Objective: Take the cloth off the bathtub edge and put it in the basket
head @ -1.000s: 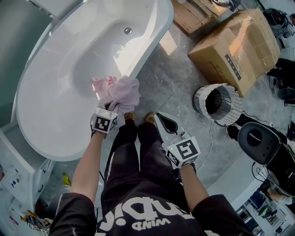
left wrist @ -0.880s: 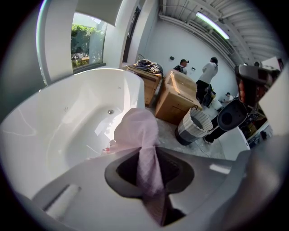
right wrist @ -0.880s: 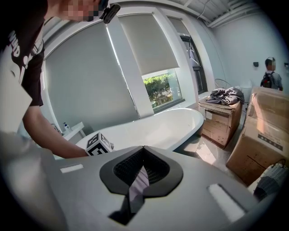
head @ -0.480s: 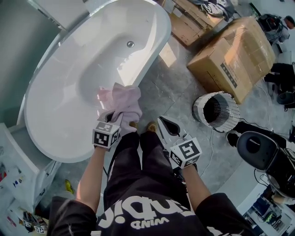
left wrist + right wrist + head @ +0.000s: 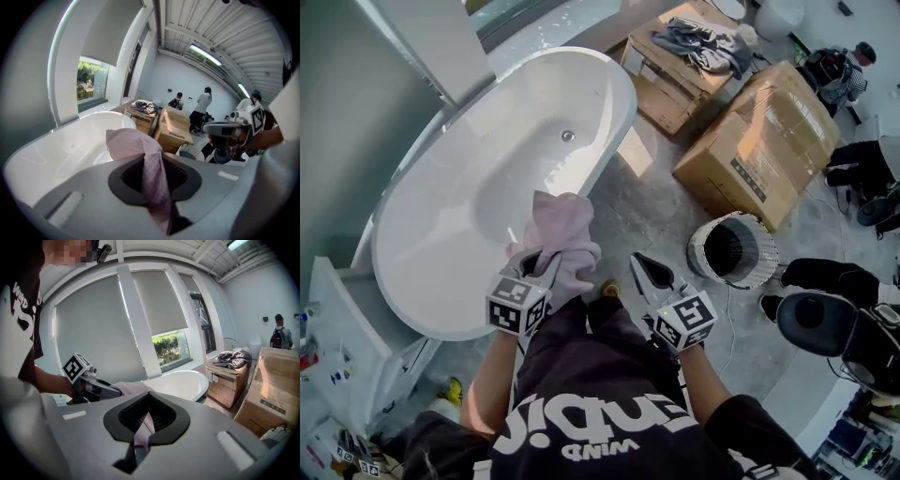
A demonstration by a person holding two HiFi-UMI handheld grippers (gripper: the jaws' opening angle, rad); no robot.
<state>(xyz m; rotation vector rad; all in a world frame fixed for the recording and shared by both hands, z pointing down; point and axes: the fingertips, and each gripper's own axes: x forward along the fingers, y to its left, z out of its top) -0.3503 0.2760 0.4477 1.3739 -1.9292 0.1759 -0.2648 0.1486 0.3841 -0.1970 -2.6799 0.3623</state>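
Note:
A pink cloth (image 5: pixel 564 234) hangs bunched from my left gripper (image 5: pixel 542 274), which is shut on it just off the near rim of the white bathtub (image 5: pixel 614 112). In the left gripper view the quilted cloth (image 5: pixel 151 176) runs down through the pinched jaws. My right gripper (image 5: pixel 639 262) is beside it to the right, apart from the cloth, with its tips together and nothing seen held. Pink shows through its opening in the right gripper view. The white mesh basket (image 5: pixel 766 264) stands on the floor to the right, its mouth facing up.
A large cardboard box (image 5: pixel 769 131) and a wooden crate with grey clothes (image 5: pixel 684 56) stand beyond the basket. A black round device (image 5: pixel 811 323) sits at the right. A white cabinet (image 5: pixel 337 309) flanks the tub at the left. People stand in the far background (image 5: pixel 204 108).
The left gripper has drawn the cloth off the tub rim toward me; the cloth now hangs free of the edge. The right gripper has kept its place beside it.

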